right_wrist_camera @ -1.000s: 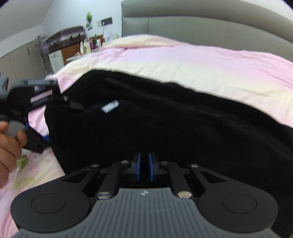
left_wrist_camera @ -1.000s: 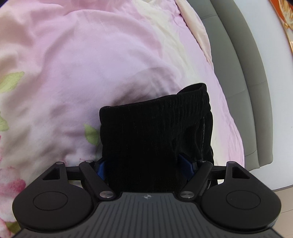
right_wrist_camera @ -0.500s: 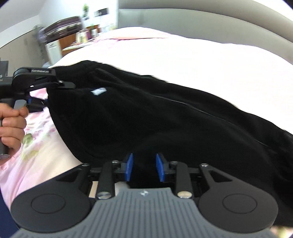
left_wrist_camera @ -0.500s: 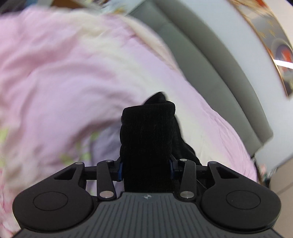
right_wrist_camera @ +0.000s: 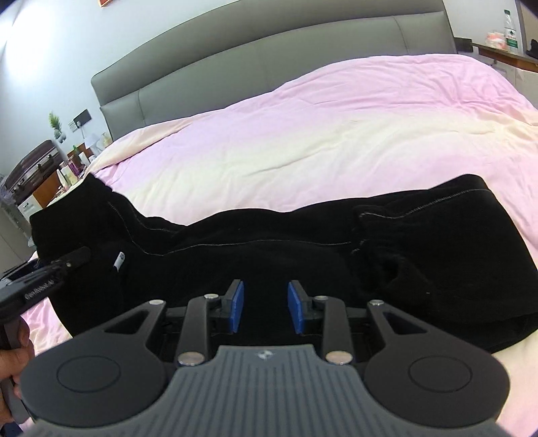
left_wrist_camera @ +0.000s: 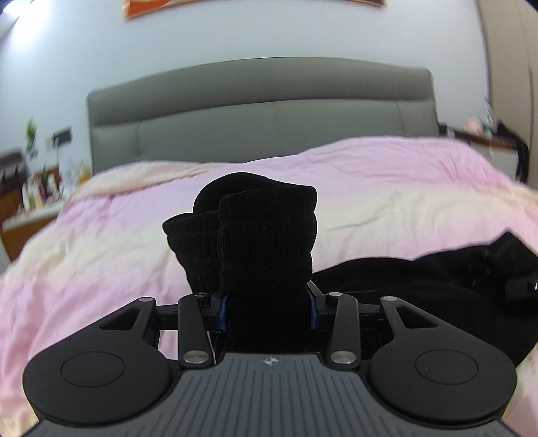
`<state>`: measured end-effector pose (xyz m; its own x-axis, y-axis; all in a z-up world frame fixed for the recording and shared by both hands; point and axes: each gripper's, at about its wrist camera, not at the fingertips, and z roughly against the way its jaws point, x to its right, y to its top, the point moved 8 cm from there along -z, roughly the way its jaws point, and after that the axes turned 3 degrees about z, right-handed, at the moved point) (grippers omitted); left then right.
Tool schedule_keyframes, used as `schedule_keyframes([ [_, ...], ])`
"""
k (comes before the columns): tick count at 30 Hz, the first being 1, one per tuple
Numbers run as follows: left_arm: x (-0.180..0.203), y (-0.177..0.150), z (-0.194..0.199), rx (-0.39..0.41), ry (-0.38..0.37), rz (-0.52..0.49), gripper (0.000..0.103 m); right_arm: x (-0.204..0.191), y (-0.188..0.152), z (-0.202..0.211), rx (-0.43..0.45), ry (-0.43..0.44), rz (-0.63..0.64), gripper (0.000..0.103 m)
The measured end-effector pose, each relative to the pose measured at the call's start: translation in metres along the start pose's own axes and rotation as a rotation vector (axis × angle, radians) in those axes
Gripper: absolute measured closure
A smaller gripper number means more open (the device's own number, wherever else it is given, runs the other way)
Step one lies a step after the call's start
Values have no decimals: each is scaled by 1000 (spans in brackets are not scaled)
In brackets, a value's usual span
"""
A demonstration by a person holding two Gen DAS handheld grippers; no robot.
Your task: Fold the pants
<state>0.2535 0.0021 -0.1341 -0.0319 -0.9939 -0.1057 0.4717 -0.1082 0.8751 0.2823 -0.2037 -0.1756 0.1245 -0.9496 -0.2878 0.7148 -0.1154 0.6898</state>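
Black pants (right_wrist_camera: 269,242) lie across a pink and cream duvet (right_wrist_camera: 302,134), folded lengthwise, with a small white label near their left end. My left gripper (left_wrist_camera: 267,302) is shut on the ribbed waistband (left_wrist_camera: 265,235), which stands bunched up between its blue pads; the rest of the pants (left_wrist_camera: 420,279) trail off to the right. In the right wrist view the left gripper (right_wrist_camera: 43,279) shows at the pants' left end. My right gripper (right_wrist_camera: 264,307) is open and empty, its blue pads just above the near edge of the pants.
A grey padded headboard (left_wrist_camera: 262,111) runs behind the bed. A cluttered nightstand (right_wrist_camera: 47,178) stands at the left, and a shelf with a bottle (right_wrist_camera: 511,30) at the far right. A hand (right_wrist_camera: 13,356) holds the left gripper's handle.
My right gripper has opened and let go of the pants. My left gripper swung round with the waistband to face the headboard. The pants now lie flatter on the duvet.
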Motion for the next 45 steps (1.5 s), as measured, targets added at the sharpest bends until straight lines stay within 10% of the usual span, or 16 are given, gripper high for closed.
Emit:
schedule_keyframes([
  [8,92,-11,-4,-4,-77,-251,55,32,10,15,34,-27,-75,76],
  [13,149,-72,-41,-219,-139,-583,43,48,9,13,24,-40,-117,76],
  [16,159,-82,-37,-182,-106,-665,36,50,6,9,10,-49,-117,75],
  [19,149,-73,-15,-195,-201,-541,13,50,6,9,11,-42,-115,75],
  [24,92,-61,12,-296,-427,-217,9,32,5,0,12,30,-65,63],
  [35,-75,-94,-57,-463,-471,628,9,-23,-5,-38,-16,207,26,56],
  [45,-52,-108,-68,-511,-514,646,9,-27,-12,-64,-8,240,-1,46],
])
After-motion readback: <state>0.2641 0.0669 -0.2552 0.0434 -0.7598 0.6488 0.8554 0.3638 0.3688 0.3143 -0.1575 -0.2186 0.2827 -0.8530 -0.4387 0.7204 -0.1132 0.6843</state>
